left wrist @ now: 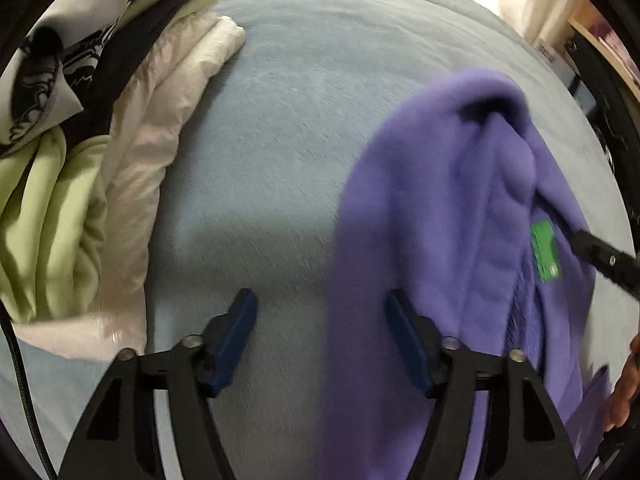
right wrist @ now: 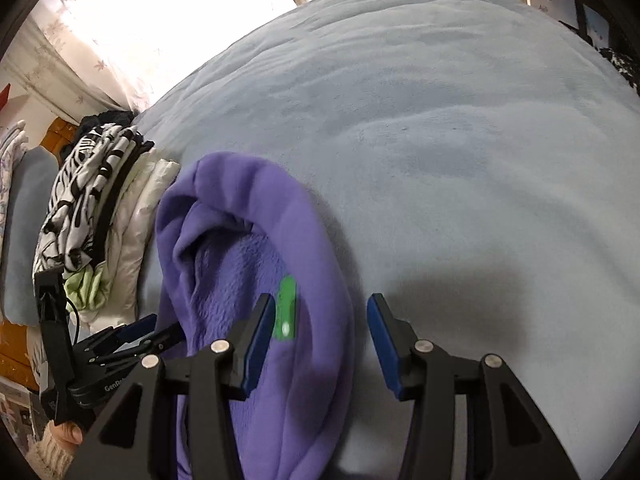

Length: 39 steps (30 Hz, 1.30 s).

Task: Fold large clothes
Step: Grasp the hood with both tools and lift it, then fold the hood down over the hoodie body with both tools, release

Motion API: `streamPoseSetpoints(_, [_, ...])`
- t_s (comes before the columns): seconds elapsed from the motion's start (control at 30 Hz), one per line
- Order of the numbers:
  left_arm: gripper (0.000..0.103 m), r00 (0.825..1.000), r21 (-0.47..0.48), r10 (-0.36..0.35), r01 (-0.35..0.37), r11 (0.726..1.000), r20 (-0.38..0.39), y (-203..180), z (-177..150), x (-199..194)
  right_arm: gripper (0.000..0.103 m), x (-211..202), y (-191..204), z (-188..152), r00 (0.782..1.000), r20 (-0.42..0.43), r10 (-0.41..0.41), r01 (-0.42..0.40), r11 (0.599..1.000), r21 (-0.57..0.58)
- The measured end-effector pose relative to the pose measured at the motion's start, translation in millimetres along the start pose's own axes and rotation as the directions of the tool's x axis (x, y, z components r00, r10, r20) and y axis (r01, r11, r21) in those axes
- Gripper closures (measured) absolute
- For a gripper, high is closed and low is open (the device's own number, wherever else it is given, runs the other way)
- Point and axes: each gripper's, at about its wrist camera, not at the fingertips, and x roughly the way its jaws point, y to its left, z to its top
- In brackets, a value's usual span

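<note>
A purple fleece garment (left wrist: 460, 200) with a green label (left wrist: 545, 247) lies bunched on the light blue blanket (left wrist: 280, 120). In the left wrist view my left gripper (left wrist: 322, 316) is open over bare blanket, its right finger at the fleece's left edge. One black finger of the right gripper (left wrist: 600, 258) reaches in beside the label. In the right wrist view the purple fleece (right wrist: 248, 240) runs between the blue pads of my right gripper (right wrist: 322, 320). The left pad sits by the green label (right wrist: 286, 308) and the right pad stands clear of the cloth. The left gripper (right wrist: 132, 336) shows at the lower left.
A stack of folded clothes lies at the left: a black-and-white patterned piece (left wrist: 44, 80), a light green one (left wrist: 40, 220) and a white one (left wrist: 152, 152); the same stack (right wrist: 92, 200) borders the fleece. Bright curtains (right wrist: 160, 20) hang behind the bed. A hand (left wrist: 626, 392) shows at the right edge.
</note>
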Motion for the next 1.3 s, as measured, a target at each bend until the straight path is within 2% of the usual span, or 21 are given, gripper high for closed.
streamPoseSetpoints(0.1, [0.028, 1.000, -0.006, -0.004, 0.004, 1.000, 0.004, 1, 5, 7, 0.056, 6, 5, 4, 0.999, 0.037, -0.019, 0.020, 1.000, -0.024])
streamPoseSetpoints(0.17, [0.031, 1.000, -0.024, -0.013, 0.013, 1.000, 0.014, 0, 7, 9, 0.078, 8, 8, 5, 0.998, 0.059, -0.034, 0.037, 0.998, -0.043])
streamPoseSetpoints(0.2, [0.040, 0.999, -0.029, -0.027, 0.028, 0.999, 0.026, -2, 6, 9, 0.093, 9, 10, 4, 0.998, 0.056, -0.029, 0.032, 0.998, -0.053])
streamPoseSetpoints(0.23, [0.074, 0.997, -0.029, -0.066, 0.067, 0.997, 0.039, -5, 5, 7, 0.093, 6, 10, 3, 0.997, 0.069, -0.031, 0.035, 0.998, -0.055])
streamPoseSetpoints(0.27, [0.099, 0.994, -0.037, -0.102, 0.104, 0.994, 0.039, -8, 4, 6, 0.093, 2, 11, 2, 0.996, 0.087, -0.034, 0.040, 0.997, -0.059])
streamPoseSetpoints(0.3, [0.100, 0.993, -0.051, -0.113, 0.114, 0.992, 0.033, -12, 3, 3, 0.093, -3, 12, 0, 0.994, 0.102, -0.034, 0.040, 0.997, -0.063])
streamPoseSetpoints(0.37, [0.100, 0.997, -0.027, -0.043, 0.045, 0.999, 0.070, -23, 0, -9, 0.094, -17, 11, -4, 0.992, 0.128, -0.024, 0.032, 0.998, -0.063])
streamPoseSetpoints(0.5, [0.101, 0.985, -0.011, -0.010, 0.012, 1.000, 0.170, -27, -13, -56, 0.094, -67, 6, -17, 0.980, 0.199, 0.028, -0.016, 0.998, -0.060])
streamPoseSetpoints(0.67, [0.101, 0.966, -0.016, -0.064, 0.070, 0.997, 0.250, -8, -43, -135, 0.094, -141, 7, -49, 0.951, 0.278, 0.135, -0.107, 0.988, -0.114])
streamPoseSetpoints(0.8, [0.100, 0.945, 0.021, -0.126, 0.126, 0.992, 0.303, -1, -95, -193, 0.094, -196, 28, -97, 0.921, 0.326, 0.212, -0.145, 0.965, -0.217])
streamPoseSetpoints(0.87, [0.100, 0.937, 0.023, -0.165, 0.166, 0.986, 0.307, 8, -128, -215, 0.094, -215, 35, -126, 0.916, 0.333, 0.226, -0.140, 0.955, -0.262])
streamPoseSetpoints(0.93, [0.100, 0.934, 0.018, -0.205, 0.209, 0.978, 0.292, 17, -163, -225, 0.093, -227, 38, -159, 0.917, 0.328, 0.226, -0.126, 0.946, -0.298])
streamPoseSetpoints(1.03, [0.100, 0.942, 0.016, -0.241, 0.244, 0.970, 0.235, 22, -220, -229, 0.090, -232, 37, -217, 0.938, 0.316, 0.145, -0.029, 0.938, -0.346])
streamPoseSetpoints(1.1, [0.100, 0.952, 0.025, -0.239, 0.239, 0.971, 0.190, 22, -254, -219, 0.084, -227, 29, -254, 0.962, 0.261, 0.077, 0.019, 0.937, -0.349])
streamPoseSetpoints(1.17, [0.100, 0.961, 0.022, -0.242, 0.241, 0.970, 0.130, 28, -287, -208, 0.082, -220, 19, -283, 0.982, 0.186, 0.026, 0.040, 0.940, -0.340])
streamPoseSetpoints(1.23, [0.100, 0.967, 0.014, -0.242, 0.242, 0.970, 0.084, 33, -321, -201, 0.082, -213, 9, -310, 0.994, 0.112, -0.015, 0.051, 0.947, -0.317])
streamPoseSetpoints(1.3, [0.100, 0.963, 0.003, -0.264, 0.265, 0.964, 0.056, 40, -343, -200, 0.082, -210, 1, -332, 0.997, 0.079, -0.021, 0.044, 0.954, -0.296])
